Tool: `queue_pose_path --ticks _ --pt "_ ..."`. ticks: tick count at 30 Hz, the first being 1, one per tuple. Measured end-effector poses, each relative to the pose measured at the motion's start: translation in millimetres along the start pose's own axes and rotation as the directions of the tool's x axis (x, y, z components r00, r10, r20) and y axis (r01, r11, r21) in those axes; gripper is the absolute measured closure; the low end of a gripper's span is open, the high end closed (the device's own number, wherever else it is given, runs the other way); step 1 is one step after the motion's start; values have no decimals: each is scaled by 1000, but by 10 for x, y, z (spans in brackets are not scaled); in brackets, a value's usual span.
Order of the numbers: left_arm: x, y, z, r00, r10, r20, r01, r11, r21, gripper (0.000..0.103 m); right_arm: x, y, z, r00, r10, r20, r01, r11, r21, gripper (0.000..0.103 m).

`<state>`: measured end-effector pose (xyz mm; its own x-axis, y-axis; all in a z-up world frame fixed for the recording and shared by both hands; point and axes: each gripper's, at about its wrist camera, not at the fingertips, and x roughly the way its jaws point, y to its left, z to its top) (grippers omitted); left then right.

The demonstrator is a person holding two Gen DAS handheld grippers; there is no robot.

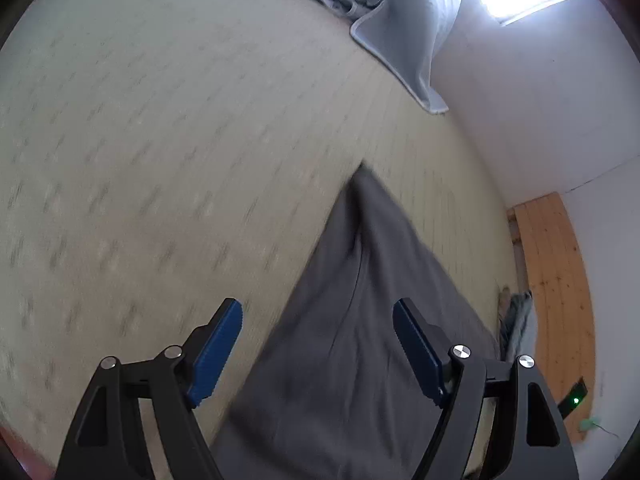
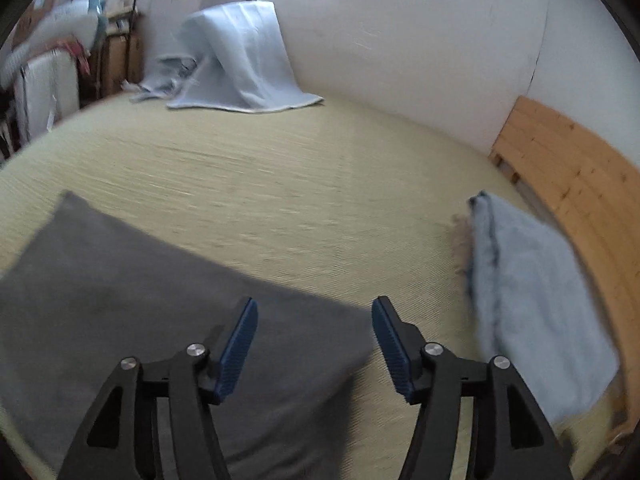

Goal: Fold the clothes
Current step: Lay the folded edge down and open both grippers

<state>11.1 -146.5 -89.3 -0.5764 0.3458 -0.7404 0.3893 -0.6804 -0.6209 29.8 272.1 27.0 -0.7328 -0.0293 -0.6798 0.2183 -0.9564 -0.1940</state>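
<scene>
Left wrist view looks forward and steeply down along the open left claw (image 1: 318, 344), close above the straw mat (image 1: 140, 160), tilted so the wall (image 1: 540, 100) runs up the right edge. Right wrist view looks forward along the open right claw (image 2: 314, 340), more level, toward the window. Both views share the mat, grey garment (image 1: 352, 340) (image 2: 120, 280), draped blue blanket (image 1: 408, 28) (image 2: 244, 60) and wooden board (image 1: 556, 288) (image 2: 572, 176).

garment (image 2: 132, 292) on mat (image 2: 304, 184), near-left | towel (image 2: 532, 320) at right edge by headboard (image 2: 576, 184) | blanket (image 2: 244, 60) at far edge
</scene>
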Motion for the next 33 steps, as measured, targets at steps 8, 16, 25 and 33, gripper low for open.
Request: queue_pose_path --ticks 8,16,25,33 --pt "-192 469 -652 993 -64 -95 50 988 -148 22 -411 609 -146 986 160 54 -163 984 65 37" --pt "-245 512 -832 985 -102 -140 72 976 -206 22 -879 1170 -226 957 265 117 -267 964 6 35" --pt "-194 397 -917 981 -132 -145 103 976 -191 22 -955 1406 -409 948 310 78 -310 951 -11 35" --pt "-274 457 -920 987 -116 -109 89 969 -229 22 -1017 1693 -516 940 335 59 -331 941 -62 35"
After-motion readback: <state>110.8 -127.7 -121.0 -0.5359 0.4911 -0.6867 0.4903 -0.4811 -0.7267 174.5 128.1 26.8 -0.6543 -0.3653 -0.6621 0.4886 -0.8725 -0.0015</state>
